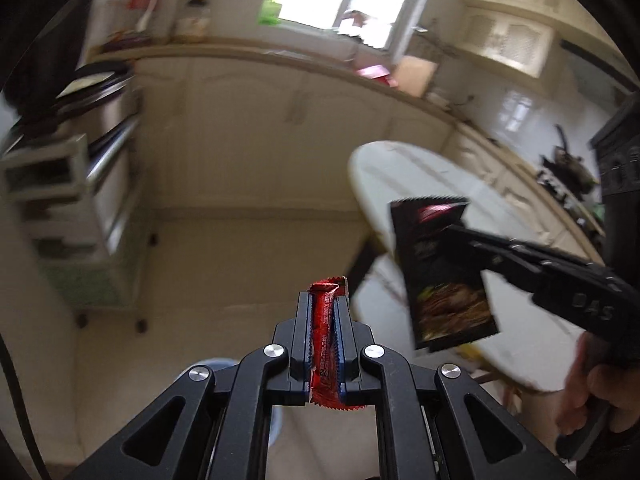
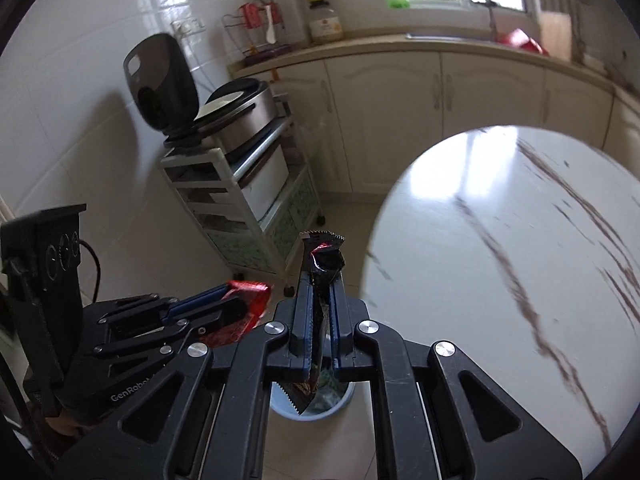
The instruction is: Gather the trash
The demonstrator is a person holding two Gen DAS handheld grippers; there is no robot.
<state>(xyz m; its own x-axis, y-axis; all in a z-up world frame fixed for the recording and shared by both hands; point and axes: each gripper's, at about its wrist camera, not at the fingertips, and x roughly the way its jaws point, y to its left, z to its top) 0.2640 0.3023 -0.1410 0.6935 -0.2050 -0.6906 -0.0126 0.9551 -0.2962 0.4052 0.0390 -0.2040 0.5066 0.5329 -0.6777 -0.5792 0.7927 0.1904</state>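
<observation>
red wrapper (image 1: pixel 326 336) clamped in left gripper (image 1: pixel 325 300), black wrapper (image 2: pixel 320 312) pinched in right gripper (image 2: pixel 320 280)

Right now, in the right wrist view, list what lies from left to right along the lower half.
Left gripper shut on the red wrapper → right gripper shut on the black wrapper, with the blue bin on the floor below it → round marble table.
</observation>
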